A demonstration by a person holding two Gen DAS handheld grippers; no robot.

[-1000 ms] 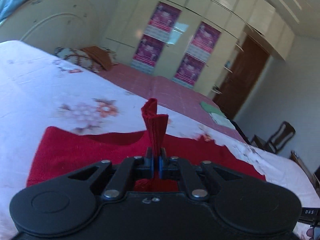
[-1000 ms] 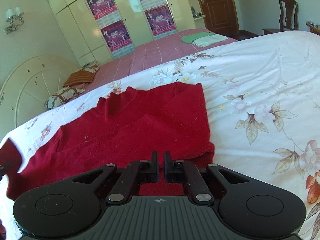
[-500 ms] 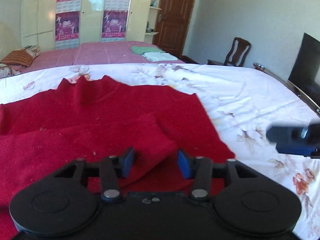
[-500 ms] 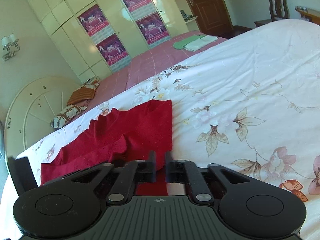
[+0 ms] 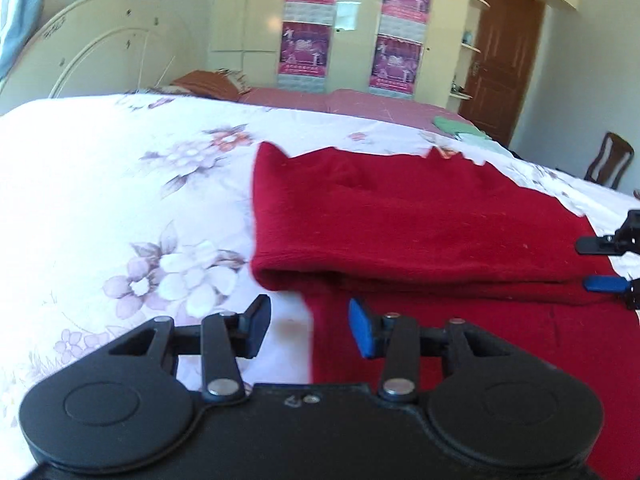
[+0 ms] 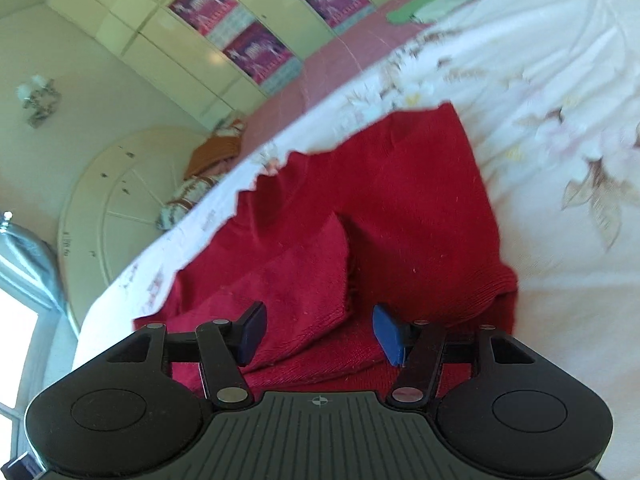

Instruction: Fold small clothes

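Fuzzy red knitted sweater (image 5: 420, 224) on smooth floral cotton bedsheet (image 5: 120, 184); glossy cream wardrobe doors (image 5: 356, 12); matt black plastic left gripper (image 5: 308, 326).

Left wrist view: mounted just behind the left gripper (image 5: 306, 330), looking forward and downward along its fingers, close over the near left edge of the red garment (image 5: 420, 232) on the floral bedspread (image 5: 120, 184); horizon nearly level, wardrobe doors (image 5: 352, 32) and brown door (image 5: 504, 60) beyond. Right wrist view: mounted behind the right gripper (image 6: 320, 334), likewise angled down and close over the garment's (image 6: 420, 216) folded part, but rolled, bed edge running diagonally. Shared by both: garment, bedspread (image 6: 560, 80), poster-covered wardrobe (image 6: 224, 40), round headboard (image 5: 100, 60). Right gripper's fingertips (image 5: 604, 244) visible at right margin of left view.
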